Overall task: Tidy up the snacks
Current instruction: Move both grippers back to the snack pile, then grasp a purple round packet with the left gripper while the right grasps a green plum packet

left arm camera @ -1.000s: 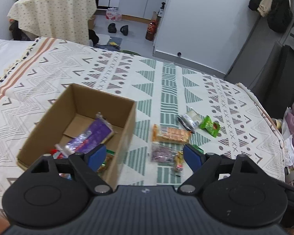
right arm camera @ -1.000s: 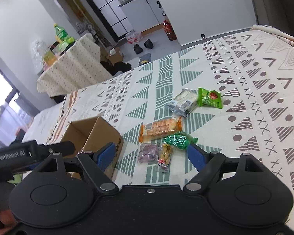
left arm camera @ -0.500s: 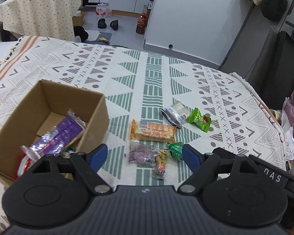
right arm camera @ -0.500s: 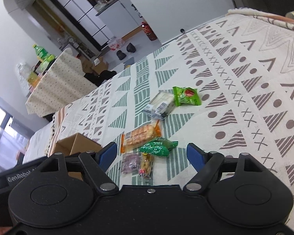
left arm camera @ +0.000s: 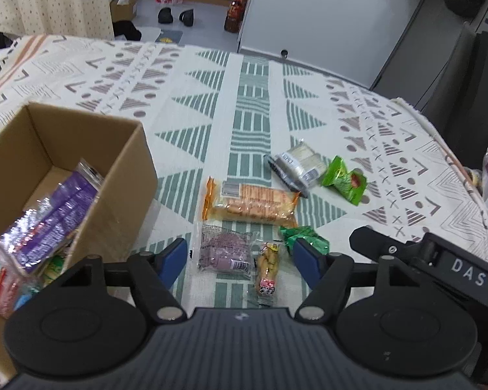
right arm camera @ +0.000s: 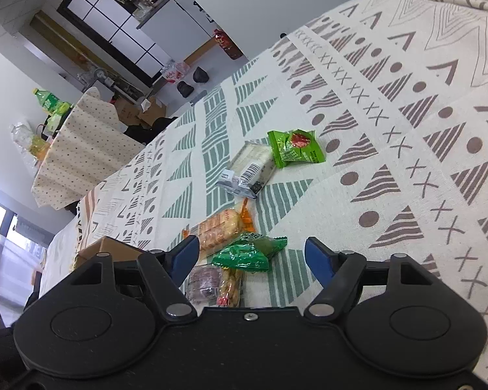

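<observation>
Below, left wrist view: left gripper [left arm camera: 239, 261] spread wide, holding nothing, hovering over a purple packet [left arm camera: 225, 251] and a small sausage stick [left arm camera: 267, 270] on the patterned cloth [left arm camera: 250, 97]. Orange cracker pack [left arm camera: 250, 203] just beyond; dark green wrapper [left arm camera: 304, 237] by the right fingertip. Cardboard box [left arm camera: 130, 175] at left, a purple foil bag [left arm camera: 48, 221] leaning inside. White packet [left arm camera: 297, 164] and bright green packet [left arm camera: 343, 180] farther off, touching.

Right wrist view: right gripper [right arm camera: 252, 258] also spread, empty, framing the dark green wrapper [right arm camera: 249, 253]. Cracker pack [right arm camera: 219, 227] touching it; box corner [right arm camera: 110, 248] at left.
</observation>
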The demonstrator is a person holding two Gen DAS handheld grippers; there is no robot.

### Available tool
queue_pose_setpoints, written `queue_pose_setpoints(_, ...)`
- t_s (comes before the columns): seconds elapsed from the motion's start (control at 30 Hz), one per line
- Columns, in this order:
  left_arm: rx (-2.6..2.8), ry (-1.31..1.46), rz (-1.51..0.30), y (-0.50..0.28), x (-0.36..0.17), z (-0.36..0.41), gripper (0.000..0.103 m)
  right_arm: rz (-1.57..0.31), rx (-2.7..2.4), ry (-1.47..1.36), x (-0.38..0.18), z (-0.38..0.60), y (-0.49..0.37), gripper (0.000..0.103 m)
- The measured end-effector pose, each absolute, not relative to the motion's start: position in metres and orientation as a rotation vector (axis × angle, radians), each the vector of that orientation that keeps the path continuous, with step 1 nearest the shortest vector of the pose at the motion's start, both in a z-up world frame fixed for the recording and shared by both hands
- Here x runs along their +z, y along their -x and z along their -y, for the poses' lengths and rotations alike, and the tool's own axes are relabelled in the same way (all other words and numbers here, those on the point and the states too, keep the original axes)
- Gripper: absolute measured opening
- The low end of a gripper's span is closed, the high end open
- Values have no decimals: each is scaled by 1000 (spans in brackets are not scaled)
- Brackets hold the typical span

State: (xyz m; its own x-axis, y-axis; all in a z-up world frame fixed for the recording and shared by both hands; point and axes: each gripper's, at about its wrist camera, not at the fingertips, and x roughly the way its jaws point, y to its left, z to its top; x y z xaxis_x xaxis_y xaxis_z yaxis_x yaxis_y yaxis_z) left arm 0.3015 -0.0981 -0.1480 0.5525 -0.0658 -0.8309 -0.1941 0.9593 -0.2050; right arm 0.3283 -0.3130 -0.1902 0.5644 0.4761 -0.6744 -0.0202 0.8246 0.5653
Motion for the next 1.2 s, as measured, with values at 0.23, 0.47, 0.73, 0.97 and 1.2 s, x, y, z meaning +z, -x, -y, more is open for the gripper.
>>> queue_pose_setpoints(0.23,88,309,-1037,-320,-176,95,63,-952,305,-566,-204,309,-339,70)
queue_pose_setpoints(0.47,98,313,-1087,-330,-199,95,63,-954,290,-576,-217,303,-350,70)
queue_pose_setpoints(0.73,106,306,-1100,-335,-203,92,57,-1006,281,-532,-233,286,-358,66)
queue_pose_setpoints(0.97,81,285,-1094,-330,-205,98,46,-1041,283,-465,-236,284,-354,35)
queue_pose_setpoints(1.2,68,320,-1106,-320,-199,98,36,-1047,306,-459,-227,283,-349,32)
